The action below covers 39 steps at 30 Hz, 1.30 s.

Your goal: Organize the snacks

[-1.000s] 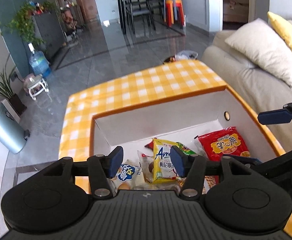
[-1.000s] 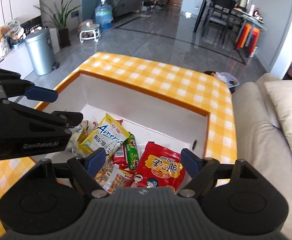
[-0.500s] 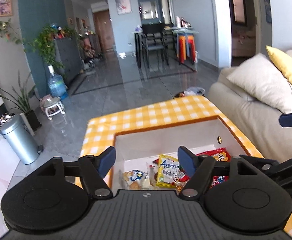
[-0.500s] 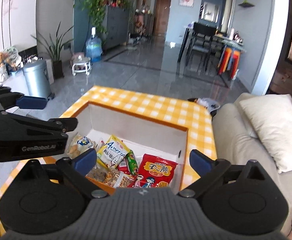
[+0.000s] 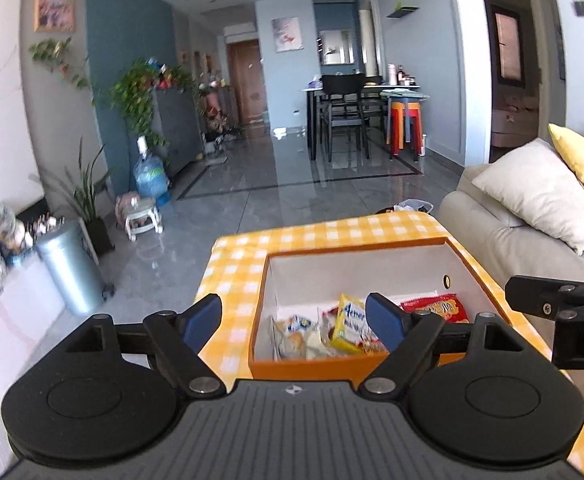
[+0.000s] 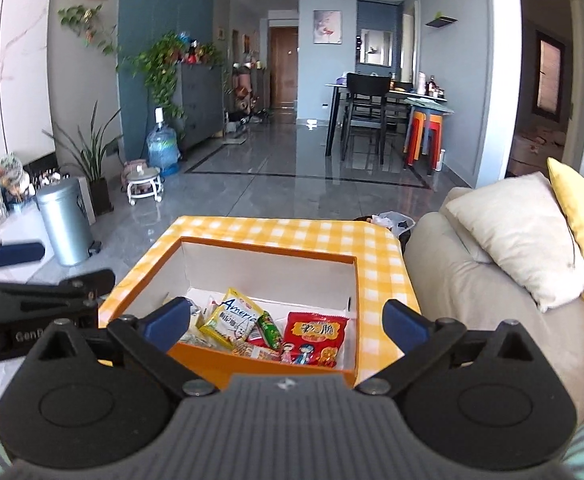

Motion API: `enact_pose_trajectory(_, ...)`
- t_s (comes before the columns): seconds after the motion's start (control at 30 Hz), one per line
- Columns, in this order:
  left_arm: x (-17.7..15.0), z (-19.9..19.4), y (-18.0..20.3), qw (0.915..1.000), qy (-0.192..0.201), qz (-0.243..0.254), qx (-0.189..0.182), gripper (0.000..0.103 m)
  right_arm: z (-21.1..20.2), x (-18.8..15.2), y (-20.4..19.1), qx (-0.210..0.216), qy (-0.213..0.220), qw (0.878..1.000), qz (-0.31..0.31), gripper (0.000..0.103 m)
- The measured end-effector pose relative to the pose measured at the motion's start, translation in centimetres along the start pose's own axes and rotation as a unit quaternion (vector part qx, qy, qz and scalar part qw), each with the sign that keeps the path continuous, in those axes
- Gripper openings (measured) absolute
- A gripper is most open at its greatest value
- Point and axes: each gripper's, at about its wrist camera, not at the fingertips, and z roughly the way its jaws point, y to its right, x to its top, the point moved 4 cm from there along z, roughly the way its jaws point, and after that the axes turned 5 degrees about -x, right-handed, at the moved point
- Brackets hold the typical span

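Note:
An orange box with white inside point(image 5: 355, 246) point(image 6: 268, 249) stands on a yellow checked tablecloth point(image 5: 311, 232) point(image 6: 292, 230). Several snack packets lie in it: a yellow packet point(image 5: 347, 320) point(image 6: 234, 318), a red packet point(image 5: 435, 307) point(image 6: 315, 336), a green stick pack point(image 6: 270, 326) and a white-blue packet point(image 5: 292, 330). My left gripper point(image 5: 293, 322) is open and empty, held back above the box's near edge. My right gripper point(image 6: 286, 320) is open wide and empty, also above the near edge. Each gripper shows at the side of the other's view.
A beige sofa point(image 6: 471, 256) with a white cushion point(image 6: 519, 236) and a yellow cushion point(image 6: 579, 216) runs along the right of the table. A metal bin point(image 6: 64, 220), plants and a water bottle point(image 6: 163, 146) stand on the floor at left. A dining table point(image 6: 387, 100) stands far back.
Both grippers have pulled up and back from inside the box, so the box looks smaller and the room fills the views. Both have opened wider. The snacks have not moved.

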Motion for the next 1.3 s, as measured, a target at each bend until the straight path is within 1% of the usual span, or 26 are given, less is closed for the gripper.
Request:
enact_pose_trajectory(0.17,-1.8,-0.1,-0.3,0.9994,-0.033,-0.005,0.004,0.096,-0.7,-1.4,-0.4,0.003,-0.006,1.0,0.003,0.099)
enact_pose_trajectory(0.3,-2.7,0.5,-0.4,0.9983,-0.057,-0.01,0.007,0.096,0.0,-2.7,-0.6,0.009,-0.03,1.0,0.001,0.099)
enact_pose_trajectory(0.43,-4.0,0.7,-0.1,0.9971,-0.074,-0.015,0.006,0.096,0.4,-3.7,-0.7,0.005,-0.046,0.999,-0.002,0.099)
enact_pose_trajectory(0.6,-4.7,1.1,0.2,0.9961,-0.088,-0.013,0.004,0.096,0.9,-4.4,-0.8,0.006,-0.052,0.999,-0.003,0.099)
enact_pose_trajectory(0.93,-5.0,1.4,-0.1,0.9949,-0.099,-0.014,0.008,0.096,1.7,-4.7,-1.1,0.006,-0.059,0.998,-0.004,0.099)
enact_pose_trajectory(1.3,-4.5,1.2,-0.1,0.9954,-0.095,-0.01,0.008,0.096,1.5,-4.6,-1.1,0.005,-0.054,0.999,-0.003,0.099)
